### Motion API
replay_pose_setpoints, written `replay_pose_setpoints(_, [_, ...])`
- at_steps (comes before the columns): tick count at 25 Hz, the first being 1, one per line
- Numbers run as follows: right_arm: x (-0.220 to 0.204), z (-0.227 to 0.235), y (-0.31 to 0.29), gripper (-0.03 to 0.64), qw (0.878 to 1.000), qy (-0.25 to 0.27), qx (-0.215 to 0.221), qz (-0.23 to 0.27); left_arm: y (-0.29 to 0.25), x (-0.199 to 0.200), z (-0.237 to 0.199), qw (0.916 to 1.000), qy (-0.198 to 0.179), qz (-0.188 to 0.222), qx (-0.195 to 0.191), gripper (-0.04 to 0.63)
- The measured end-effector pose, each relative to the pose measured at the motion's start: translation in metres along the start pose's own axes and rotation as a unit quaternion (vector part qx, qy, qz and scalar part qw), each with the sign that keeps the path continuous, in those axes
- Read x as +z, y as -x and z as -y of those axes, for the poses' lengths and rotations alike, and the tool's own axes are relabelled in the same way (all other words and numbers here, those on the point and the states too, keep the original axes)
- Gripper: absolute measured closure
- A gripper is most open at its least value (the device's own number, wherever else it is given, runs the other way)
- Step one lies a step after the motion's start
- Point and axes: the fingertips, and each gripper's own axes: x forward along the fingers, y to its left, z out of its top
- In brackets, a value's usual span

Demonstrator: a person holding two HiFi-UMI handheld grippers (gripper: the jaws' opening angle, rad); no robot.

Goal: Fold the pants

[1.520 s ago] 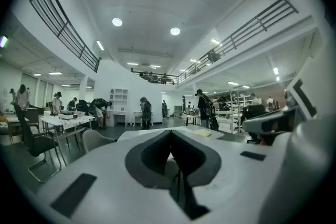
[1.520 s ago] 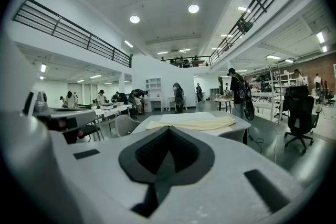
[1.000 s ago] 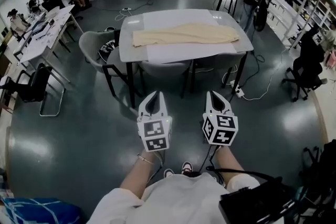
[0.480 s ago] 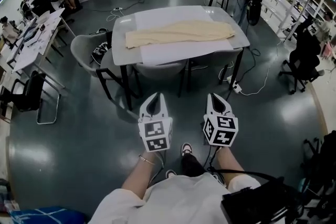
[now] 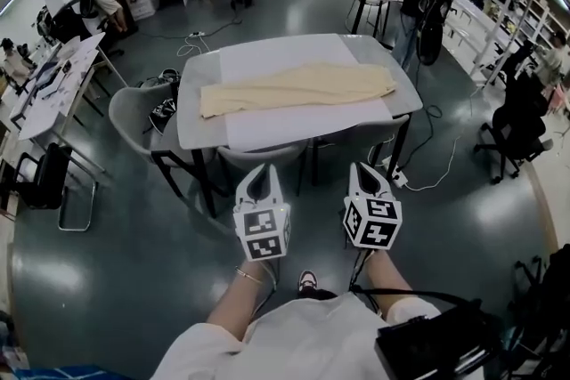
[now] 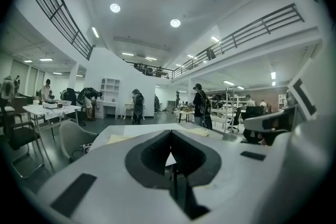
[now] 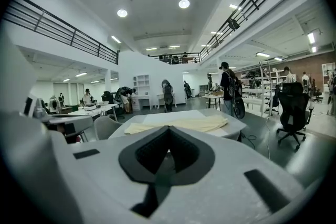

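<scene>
Two handheld grippers are held side by side above a dark floor. The left gripper point(image 5: 261, 168) and the right gripper point(image 5: 370, 165) both have their jaws pressed together with nothing between them. Straight ahead of both, and well apart from them, cream pants point(image 5: 298, 89) lie spread lengthwise on a white sheet point(image 5: 267, 58) on a gray table point(image 5: 191, 133). A chair point(image 5: 129, 116) stands ahead to the left, at the table's end.

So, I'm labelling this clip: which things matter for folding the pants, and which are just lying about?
For the job: beige pants, table, left gripper, right gripper, both shut and empty.
Lying about: grey chair, black office chair, floor power strip.
</scene>
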Motion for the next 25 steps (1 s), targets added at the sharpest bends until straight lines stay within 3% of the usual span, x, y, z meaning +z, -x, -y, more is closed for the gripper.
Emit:
replay_pose_setpoints(11, [0.025,0.092,-0.120,0.624,1.000,-0.027,0.013,-0.008,-0.135,0.016,0.038,0.9998,-0.013,-0.013,0.010,0.588])
replay_pose_setpoints(25, [0.018,0.152,-0.222,0.624,0.998,-0.053,-0.012,-0.039,-0.261,0.003,0.047,0.9991,-0.012,-0.039,-0.009,0.588])
